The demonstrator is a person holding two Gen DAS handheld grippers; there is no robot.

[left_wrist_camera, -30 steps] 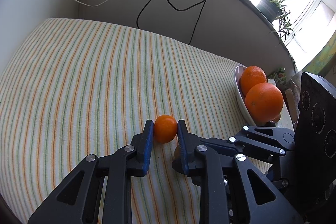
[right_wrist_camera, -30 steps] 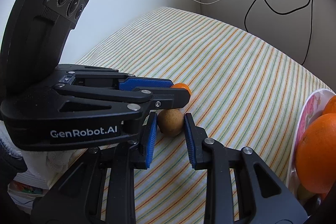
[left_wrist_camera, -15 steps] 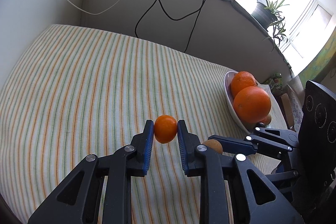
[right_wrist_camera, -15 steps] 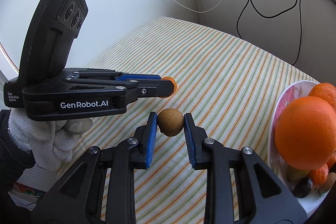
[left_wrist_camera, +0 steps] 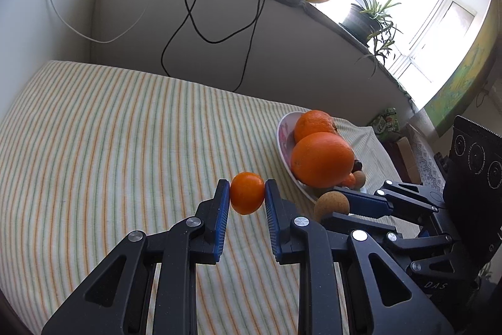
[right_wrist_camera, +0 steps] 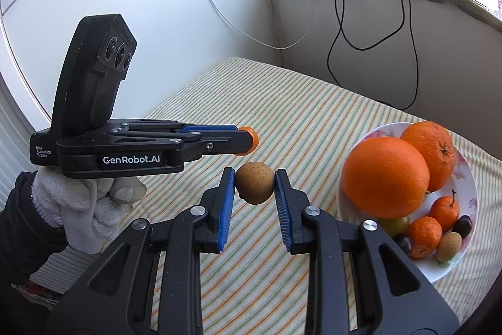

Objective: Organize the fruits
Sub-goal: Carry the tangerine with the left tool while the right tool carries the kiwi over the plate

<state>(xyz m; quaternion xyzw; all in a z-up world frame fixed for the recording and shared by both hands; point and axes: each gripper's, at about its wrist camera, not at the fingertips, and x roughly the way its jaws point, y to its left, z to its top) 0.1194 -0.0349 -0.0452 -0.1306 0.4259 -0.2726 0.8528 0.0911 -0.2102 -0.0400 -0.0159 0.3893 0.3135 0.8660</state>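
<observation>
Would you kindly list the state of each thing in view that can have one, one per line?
Left gripper: shut on the small orange mandarin, held above the cloth.
Right gripper: shut on the small round brown fruit, held above the cloth.
White flowered plate: on the cloth, holding two large oranges and several small fruits.
Striped tablecloth: spread flat.

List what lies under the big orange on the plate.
Under the big orange on the plate: a yellow-green fruit, partly showing, touching it. Whatever else lies beneath is covered.
</observation>
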